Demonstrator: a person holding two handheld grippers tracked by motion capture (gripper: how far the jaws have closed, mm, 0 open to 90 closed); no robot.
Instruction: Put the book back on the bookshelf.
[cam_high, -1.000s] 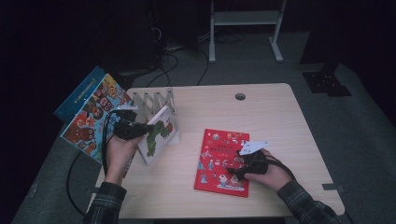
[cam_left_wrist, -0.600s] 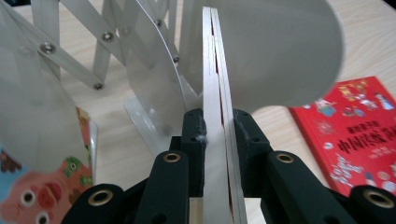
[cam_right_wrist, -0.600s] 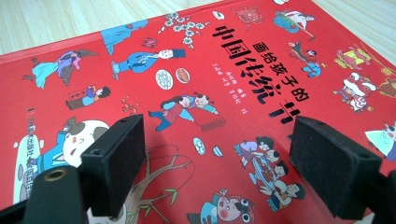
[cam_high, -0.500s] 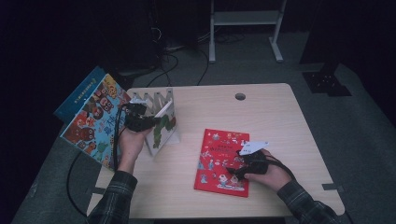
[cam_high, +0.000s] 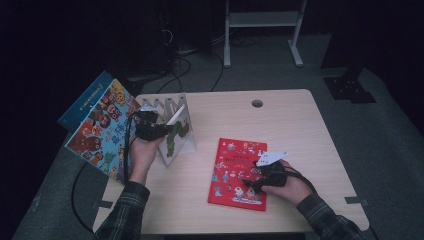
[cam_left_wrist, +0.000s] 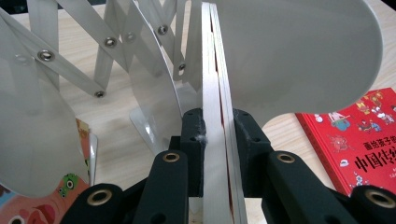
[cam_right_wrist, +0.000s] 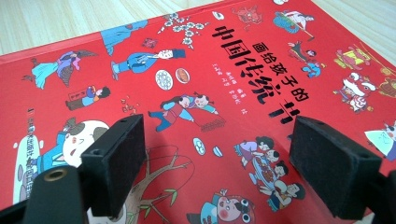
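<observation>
White-edged thin book (cam_left_wrist: 219, 116) stood upright between the left claw (cam_left_wrist: 218, 140) pads, clamped edge-on, beside the white accordion rack (cam_high: 172, 107) at the bench (cam_high: 300, 130) left side. Colourful big book (cam_high: 100, 130) leaned off the bench edge further left. Red book (cam_high: 237, 172) lay flat, directly under the right claw (cam_right_wrist: 217, 154), whose jaws stood wide apart above the cover, gripping nothing.

Dim studio: lone table (cam_high: 280, 117), cables (cam_high: 187, 65)
</observation>
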